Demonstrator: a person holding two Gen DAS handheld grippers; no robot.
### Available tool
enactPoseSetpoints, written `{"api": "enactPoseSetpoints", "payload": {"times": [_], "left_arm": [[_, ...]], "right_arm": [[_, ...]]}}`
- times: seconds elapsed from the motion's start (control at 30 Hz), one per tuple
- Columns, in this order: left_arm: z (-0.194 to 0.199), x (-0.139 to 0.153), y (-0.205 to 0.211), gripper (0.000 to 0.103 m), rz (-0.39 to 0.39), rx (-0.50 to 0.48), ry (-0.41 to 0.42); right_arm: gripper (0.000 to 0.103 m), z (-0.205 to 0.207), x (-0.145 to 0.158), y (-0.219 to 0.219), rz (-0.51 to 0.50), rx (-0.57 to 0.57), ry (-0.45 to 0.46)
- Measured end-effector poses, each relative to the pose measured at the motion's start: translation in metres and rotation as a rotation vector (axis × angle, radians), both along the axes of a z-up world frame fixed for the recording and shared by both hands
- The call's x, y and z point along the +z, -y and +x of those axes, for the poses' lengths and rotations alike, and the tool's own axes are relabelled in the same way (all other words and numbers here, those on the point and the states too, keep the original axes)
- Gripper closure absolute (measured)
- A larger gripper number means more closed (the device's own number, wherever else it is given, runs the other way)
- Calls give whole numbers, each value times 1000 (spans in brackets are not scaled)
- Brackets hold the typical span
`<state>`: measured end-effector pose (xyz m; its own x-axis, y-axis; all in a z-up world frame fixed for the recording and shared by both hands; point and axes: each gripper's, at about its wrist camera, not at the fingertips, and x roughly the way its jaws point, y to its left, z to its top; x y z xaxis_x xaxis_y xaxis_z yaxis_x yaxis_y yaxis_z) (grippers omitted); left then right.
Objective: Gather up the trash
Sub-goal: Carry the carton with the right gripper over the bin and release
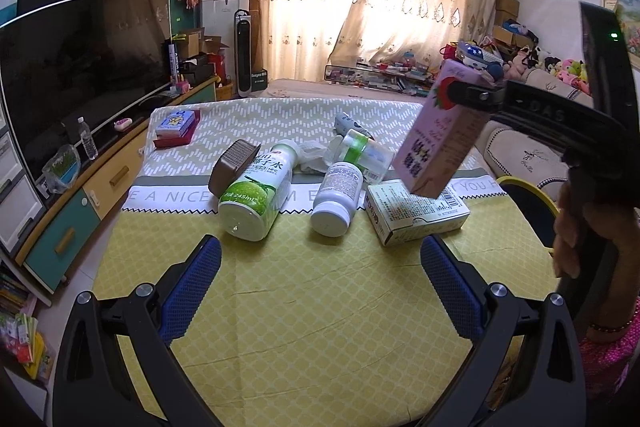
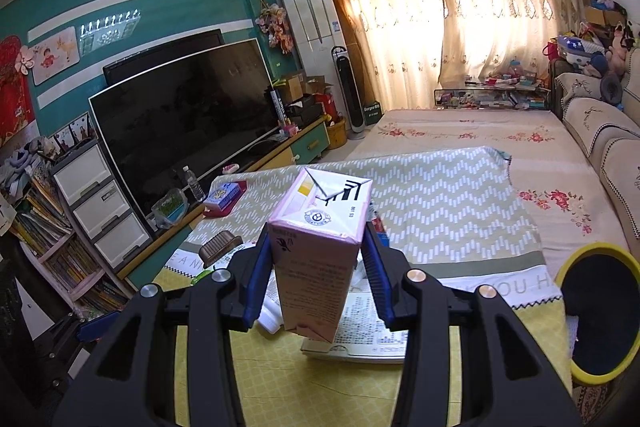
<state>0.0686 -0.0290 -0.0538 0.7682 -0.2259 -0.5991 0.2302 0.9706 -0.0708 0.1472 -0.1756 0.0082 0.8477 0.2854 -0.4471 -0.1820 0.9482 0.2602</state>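
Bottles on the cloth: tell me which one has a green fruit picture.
The coconut water bottle, lying left of the plain white pill bottle; it alone shows a green fruit.

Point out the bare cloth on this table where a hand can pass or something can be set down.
Free: the yellow cloth between the left gripper and the green-label bottle, white bottle and flat box. Crowded: that litter cluster mid-table.
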Motion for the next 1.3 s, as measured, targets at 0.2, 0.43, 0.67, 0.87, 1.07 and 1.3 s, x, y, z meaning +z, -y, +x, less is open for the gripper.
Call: {"api": "enactPoseSetpoints", "payload": {"times": [0.2,0.43,0.67,0.87,1.07,1.3], "left_arm": [[1,0,4,5,17,14,0],[2,-1,9,5,25,8,1],[4,-1,19,5,39,-6,-1],[8,-2,29,5,50,-21,-4],[11,-6,38,5,55,-41,-11],[18,-9,52,5,67,-61,-24]], "right_arm": [[61,-8,5,18,-5,-37,15],[61,-15,2,47,-4,-95,9],[61,-24,-2,76,-4,-153,2],[61,-35,-9,107,-6,-236,-5],[61,-42,-22,152,-19,-363,-23],[61,-45,-40,192,-56,-497,-53]]}}
